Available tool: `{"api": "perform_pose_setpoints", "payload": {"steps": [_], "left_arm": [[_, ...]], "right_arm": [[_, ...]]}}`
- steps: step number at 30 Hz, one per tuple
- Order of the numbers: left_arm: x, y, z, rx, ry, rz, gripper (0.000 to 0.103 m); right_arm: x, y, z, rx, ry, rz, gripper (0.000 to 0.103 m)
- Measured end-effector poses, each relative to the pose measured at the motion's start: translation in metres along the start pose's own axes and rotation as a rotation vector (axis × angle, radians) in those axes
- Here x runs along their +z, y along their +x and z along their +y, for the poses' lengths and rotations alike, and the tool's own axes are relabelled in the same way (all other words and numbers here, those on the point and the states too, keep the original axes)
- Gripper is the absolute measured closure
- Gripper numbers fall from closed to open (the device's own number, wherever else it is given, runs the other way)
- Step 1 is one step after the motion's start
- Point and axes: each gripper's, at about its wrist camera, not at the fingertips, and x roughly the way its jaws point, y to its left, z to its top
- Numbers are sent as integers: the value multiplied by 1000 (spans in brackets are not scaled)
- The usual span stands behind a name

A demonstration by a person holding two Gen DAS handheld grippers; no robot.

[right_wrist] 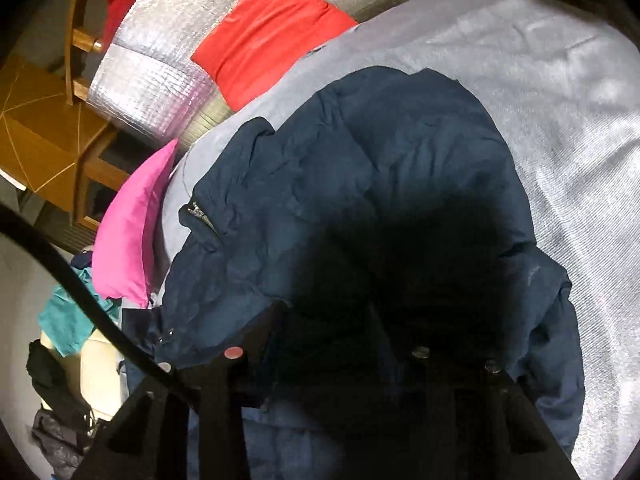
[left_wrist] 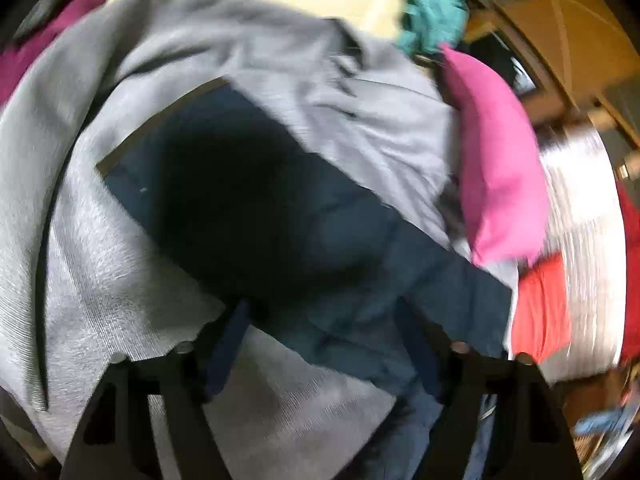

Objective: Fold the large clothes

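Note:
A navy padded jacket (left_wrist: 280,208) lies across a broad grey garment (left_wrist: 100,280). In the left wrist view my left gripper (left_wrist: 322,308) hangs over the jacket's lower edge with its blue pads (left_wrist: 228,344) well apart and nothing pinched. In the right wrist view the jacket (right_wrist: 360,152) bulges up close to the camera, a zip (right_wrist: 200,216) at its left edge, and the grey garment (right_wrist: 540,100) spreads behind it. My right gripper (right_wrist: 332,316) sits low in deep shadow with jacket fabric around its fingers; whether the pads press on it is hidden.
A pink cushion (left_wrist: 496,160) (right_wrist: 136,232) stands beside the jacket. A red cloth (right_wrist: 268,32) lies on a silver quilted mat (right_wrist: 160,80). Teal cloth (left_wrist: 432,0), a magenta cloth (left_wrist: 40,48), a wooden chair (right_wrist: 84,40) and a black cable (right_wrist: 60,264) ring the pile.

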Motion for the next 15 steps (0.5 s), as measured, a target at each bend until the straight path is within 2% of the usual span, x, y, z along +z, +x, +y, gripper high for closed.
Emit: {"api": "perform_pose_setpoints", "payload": {"steps": [1, 3, 7, 10, 12, 15], "left_arm": [[2, 3, 4, 2, -20, 5, 41], [5, 10, 10, 5, -56, 10, 56], [12, 20, 17, -10, -88, -2, 70], [18, 26, 21, -48, -113, -12, 80], [20, 25, 16, -47, -94, -19, 89], [18, 14, -1, -51, -11, -66, 94]], "right_arm": [[0, 1, 0, 0, 0, 2, 58], [0, 1, 0, -3, -1, 4, 58], [1, 4, 5, -15, -12, 6, 58], [2, 5, 7, -15, -14, 8, 58], [2, 6, 7, -12, -13, 9, 58], [2, 6, 5, -9, -12, 10, 58]]}}
